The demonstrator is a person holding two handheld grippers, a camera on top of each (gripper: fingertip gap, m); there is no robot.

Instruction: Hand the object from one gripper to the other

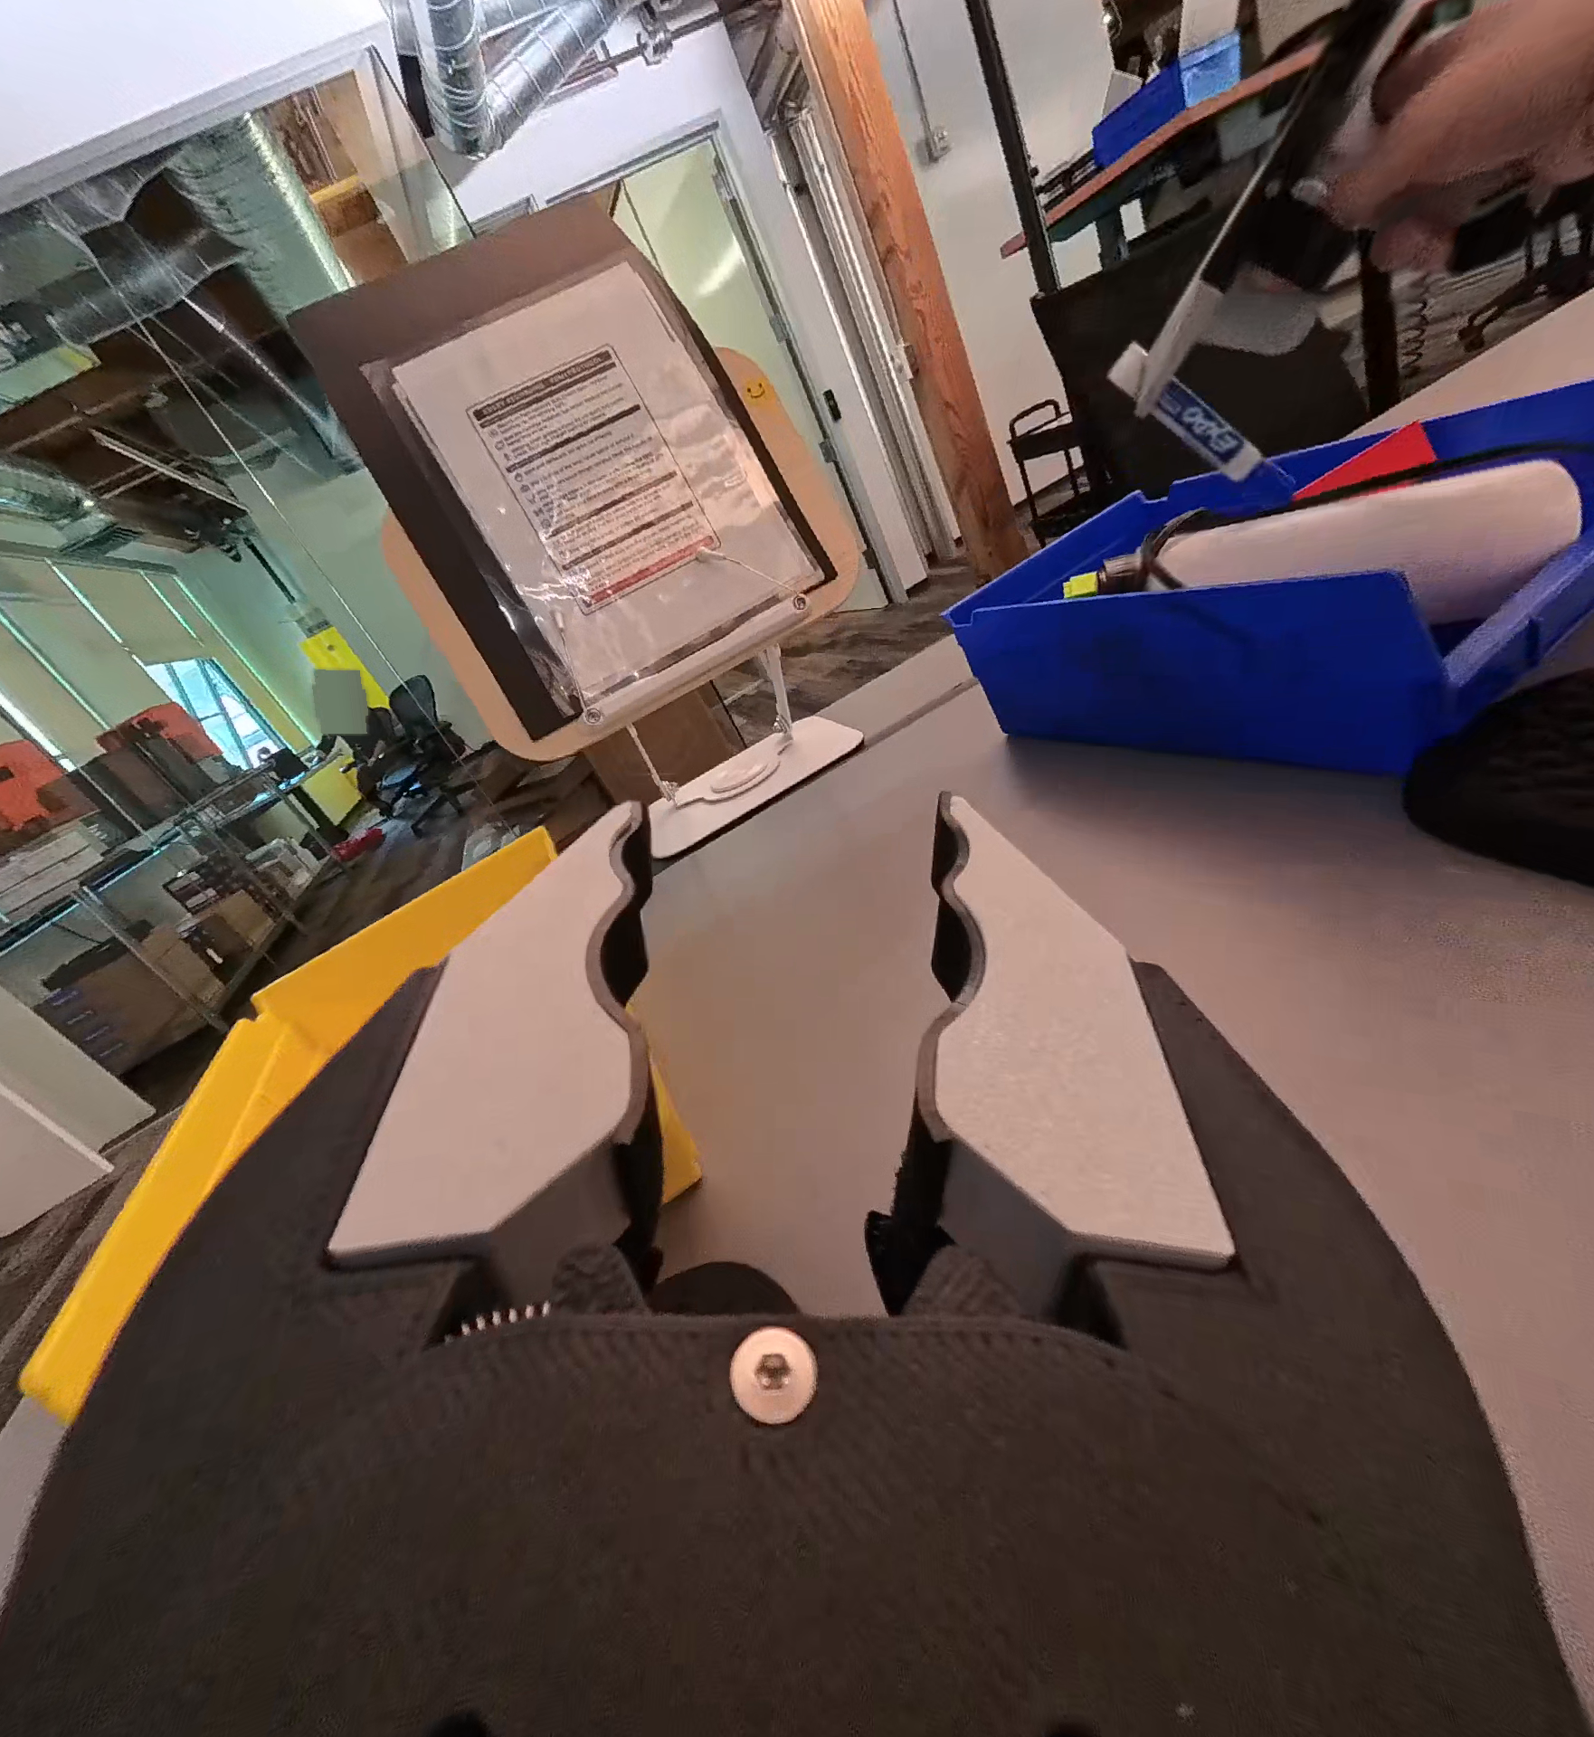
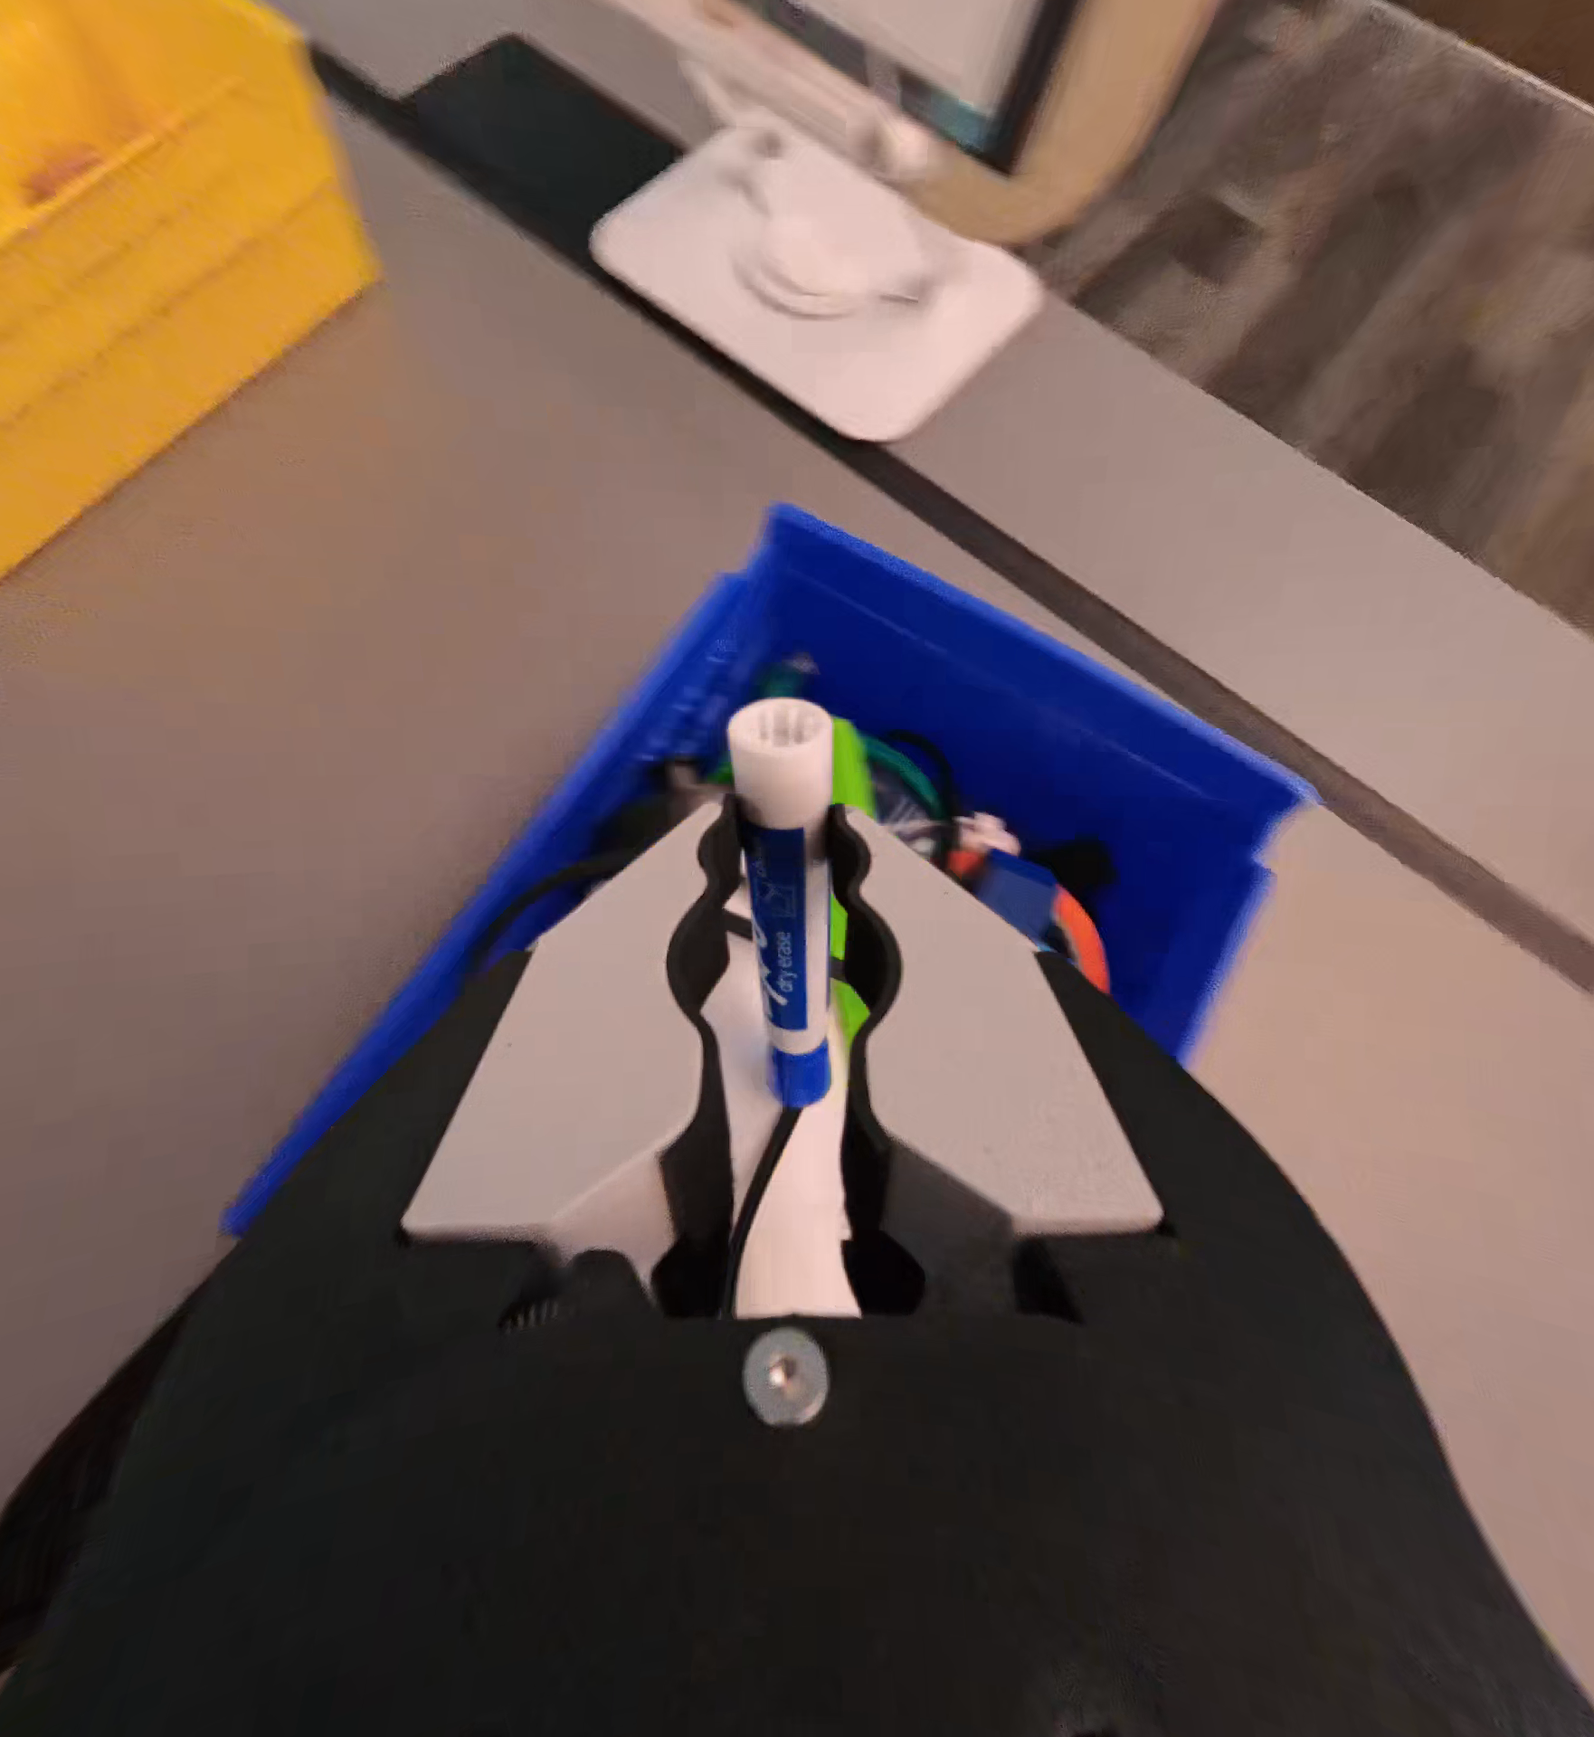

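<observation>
A white and blue dry-erase marker (image 2: pixel 789 902) is clamped between the tips of my right gripper (image 2: pixel 782 822), held above the blue bin (image 2: pixel 1038 696). The marker's white end points away from the camera and its blue cap points back toward the palm. In the left wrist view the right gripper (image 1: pixel 1150 376) shows at the upper right, held by a hand (image 1: pixel 1508 113), with the marker (image 1: pixel 1197 428) hanging over the blue bin (image 1: pixel 1197 677). My left gripper (image 1: pixel 789 827) is open and empty, low over the grey table (image 1: pixel 1103 987), well apart from the marker.
The blue bin holds a white device (image 1: pixel 1367 545), cables and small parts. A yellow bin (image 1: pixel 304 1034) sits at the table's left (image 2: pixel 116 282). A sign on a white stand (image 1: pixel 586 526) is at the far edge. A black object (image 1: pixel 1555 780) lies at right. The gap from one gripper's tips to the other's is roughly 40 cm.
</observation>
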